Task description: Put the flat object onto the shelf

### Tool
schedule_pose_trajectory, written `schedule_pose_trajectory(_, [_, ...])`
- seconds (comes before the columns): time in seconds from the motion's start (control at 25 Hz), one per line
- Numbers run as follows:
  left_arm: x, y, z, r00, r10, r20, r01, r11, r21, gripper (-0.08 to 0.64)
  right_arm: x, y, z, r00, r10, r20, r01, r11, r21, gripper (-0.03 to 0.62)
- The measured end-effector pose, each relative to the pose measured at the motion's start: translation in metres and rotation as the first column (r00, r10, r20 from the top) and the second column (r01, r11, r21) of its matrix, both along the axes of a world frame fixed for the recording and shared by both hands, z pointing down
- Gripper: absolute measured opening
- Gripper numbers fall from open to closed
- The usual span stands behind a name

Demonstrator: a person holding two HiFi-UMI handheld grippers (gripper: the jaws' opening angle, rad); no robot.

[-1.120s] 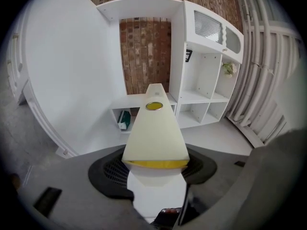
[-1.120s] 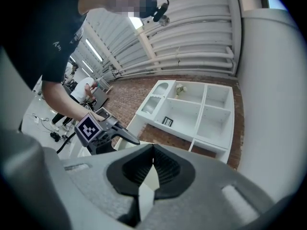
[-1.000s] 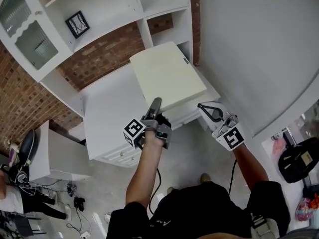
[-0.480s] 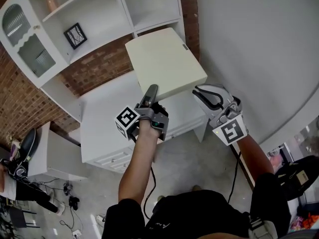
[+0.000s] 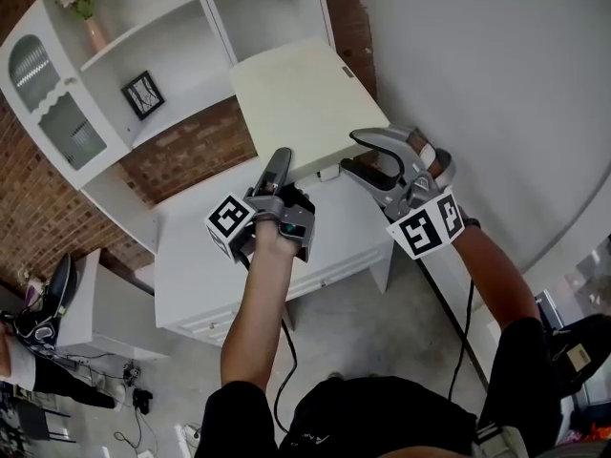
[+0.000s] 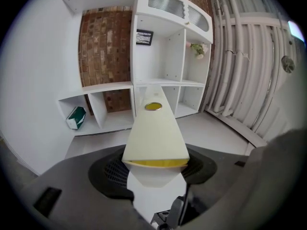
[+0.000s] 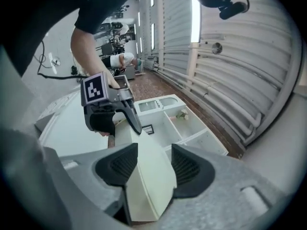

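The flat object (image 5: 296, 103) is a cream-coloured board, held tilted in the air in front of the white shelf unit (image 5: 239, 8). My left gripper (image 5: 280, 156) is shut on its near edge; in the left gripper view the board (image 6: 156, 133) runs edge-on out from between the jaws toward the shelf unit (image 6: 163, 75). My right gripper (image 5: 351, 151) is at the board's near right corner. Its jaws are opening, with the board's edge (image 7: 148, 171) between the pads. The left gripper (image 7: 108, 104) also shows in the right gripper view, clamped on the board.
A low white cabinet (image 5: 210, 246) stands under the board, against a brick wall. The shelf unit holds a framed picture (image 5: 140, 95) and a vase of flowers (image 5: 86, 12). A green box (image 6: 76, 117) lies in a low cubby. A grey wall is at the right.
The board has risen off the cabinet top toward the shelves with the left gripper. The right gripper moved up to the board's corner and its jaws spread apart.
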State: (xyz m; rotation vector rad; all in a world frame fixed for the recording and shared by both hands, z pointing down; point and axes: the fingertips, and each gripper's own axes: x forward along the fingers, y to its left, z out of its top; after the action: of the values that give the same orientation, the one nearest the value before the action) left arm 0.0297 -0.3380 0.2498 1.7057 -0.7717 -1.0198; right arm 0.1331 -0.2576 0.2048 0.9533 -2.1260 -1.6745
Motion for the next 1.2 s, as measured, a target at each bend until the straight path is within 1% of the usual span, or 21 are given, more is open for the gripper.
schedule_pose_trajectory(0.12, [0.001, -0.006, -0.022, 1.0, 0.009, 0.011, -0.009, 1.0, 0.03, 0.276, 0.001, -0.019, -0.008, 0.998, 0.048, -0.045, -0.047, 0.999, 0.028, 0.244])
schedule_pose_trajectory(0.24, [-0.004, -0.017, -0.043, 1.0, 0.016, 0.017, -0.017, 0.998, 0.062, 0.276, -0.004, -0.035, -0.016, 0.991, 0.097, -0.089, -0.09, 0.993, 0.078, 0.286])
schedule_pose_trajectory(0.32, [-0.007, -0.022, -0.057, 1.0, 0.021, 0.016, -0.023, 0.996, 0.086, 0.276, -0.008, -0.044, -0.021, 0.985, 0.134, -0.11, -0.12, 0.985, 0.127, 0.302])
schedule_pose_trajectory(0.4, [-0.007, -0.027, -0.071, 0.999, 0.028, 0.018, -0.029, 0.993, 0.11, 0.276, -0.011, -0.056, -0.027, 0.975, 0.182, -0.13, -0.157, 0.971, 0.182, 0.315])
schedule_pose_trajectory(0.52, [-0.009, -0.035, -0.09, 0.999, 0.033, 0.018, -0.035, 0.989, 0.142, 0.276, -0.014, -0.079, -0.038, 0.954, 0.255, -0.157, -0.211, 0.945, 0.25, 0.336])
schedule_pose_trajectory(0.64, [-0.011, -0.045, -0.126, 0.999, 0.041, 0.017, -0.043, 0.985, 0.169, 0.276, -0.02, -0.102, -0.064, 0.934, 0.312, -0.174, -0.247, 0.916, 0.316, 0.352])
schedule_pose_trajectory(0.76, [-0.011, -0.047, -0.151, 0.999, 0.05, 0.019, -0.052, 0.978, 0.202, 0.276, -0.021, -0.113, -0.084, 0.918, 0.369, -0.143, -0.292, 0.875, 0.386, 0.369])
schedule_pose_trajectory(0.88, [-0.009, -0.044, -0.154, 0.998, 0.057, 0.026, -0.061, 0.971, 0.23, 0.276, -0.019, -0.119, -0.091, 0.902, 0.421, -0.098, -0.339, 0.83, 0.443, 0.376])
schedule_pose_trajectory(1.04, [-0.006, -0.044, -0.158, 0.997, 0.058, 0.06, -0.072, 0.962, 0.264, 0.276, -0.018, -0.129, -0.096, 0.873, 0.481, -0.081, -0.385, 0.781, 0.492, 0.377])
schedule_pose_trajectory(1.12, [-0.005, -0.043, -0.16, 0.995, 0.057, 0.078, -0.076, 0.958, 0.276, 0.276, -0.018, -0.133, -0.098, 0.86, 0.504, -0.077, -0.401, 0.761, 0.51, 0.377])
schedule_pose_trajectory(1.2, [-0.006, -0.043, -0.164, 0.994, 0.056, 0.089, -0.079, 0.955, 0.286, 0.276, -0.02, -0.138, -0.102, 0.853, 0.517, -0.073, -0.411, 0.751, 0.517, 0.377])
